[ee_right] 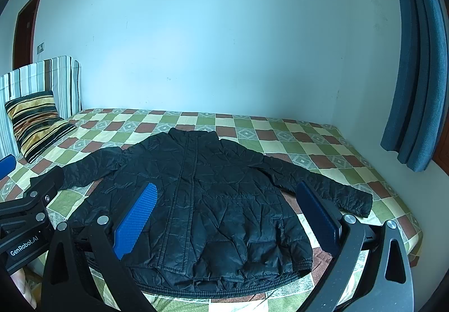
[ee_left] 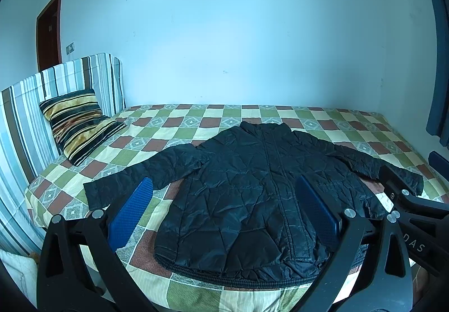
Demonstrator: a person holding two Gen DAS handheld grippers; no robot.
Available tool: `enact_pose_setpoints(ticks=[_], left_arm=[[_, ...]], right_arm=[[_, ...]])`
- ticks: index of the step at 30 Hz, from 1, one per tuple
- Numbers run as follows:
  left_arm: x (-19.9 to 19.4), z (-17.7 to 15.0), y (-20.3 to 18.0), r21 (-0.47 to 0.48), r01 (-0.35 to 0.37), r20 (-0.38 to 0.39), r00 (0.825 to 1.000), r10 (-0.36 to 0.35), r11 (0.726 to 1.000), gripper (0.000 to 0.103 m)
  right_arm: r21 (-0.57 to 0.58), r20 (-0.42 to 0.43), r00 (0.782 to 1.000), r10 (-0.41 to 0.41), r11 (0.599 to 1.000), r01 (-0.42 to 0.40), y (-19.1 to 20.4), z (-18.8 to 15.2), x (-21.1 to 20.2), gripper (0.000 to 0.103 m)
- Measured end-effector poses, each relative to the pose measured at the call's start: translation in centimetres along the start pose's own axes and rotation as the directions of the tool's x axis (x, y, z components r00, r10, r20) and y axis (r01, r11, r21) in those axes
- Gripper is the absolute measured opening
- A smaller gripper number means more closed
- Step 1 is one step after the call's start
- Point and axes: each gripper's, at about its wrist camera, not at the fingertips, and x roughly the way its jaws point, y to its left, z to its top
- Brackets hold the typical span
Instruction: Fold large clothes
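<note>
We see the jacket's (ee_right: 213, 199) near hem partly hidden behind the right gripper's (ee_right: 227, 216) blue pads. At nine o'clock the striped headboard (ee_left: 33, 115) runs off the frame edge, and the wall switch (ee_left: 70, 47) is too small to read.

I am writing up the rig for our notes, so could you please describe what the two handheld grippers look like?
Each claw, left and right, has two black angular plastic fingers with triangular cutouts and round silver pivot bolts, tipped by flat blue textured pads. Seen from the right wrist, the left gripper's black body carries white "GenRobot.AI" lettering; from the left wrist, the right one shows the letters "DAS". No cables or sleeves are visible.
</note>
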Motion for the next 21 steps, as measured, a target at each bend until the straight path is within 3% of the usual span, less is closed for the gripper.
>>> enact_pose_setpoints(ticks=[21], left_arm=[[0.01, 0.15, -0.12, 0.0, 0.0, -0.007, 1.0, 0.0, 1.0, 0.101]], right_arm=[[-0.002, -0.001, 1.0, 0.0, 1.0, 0.0, 0.02, -0.13, 0.15, 0.098]])
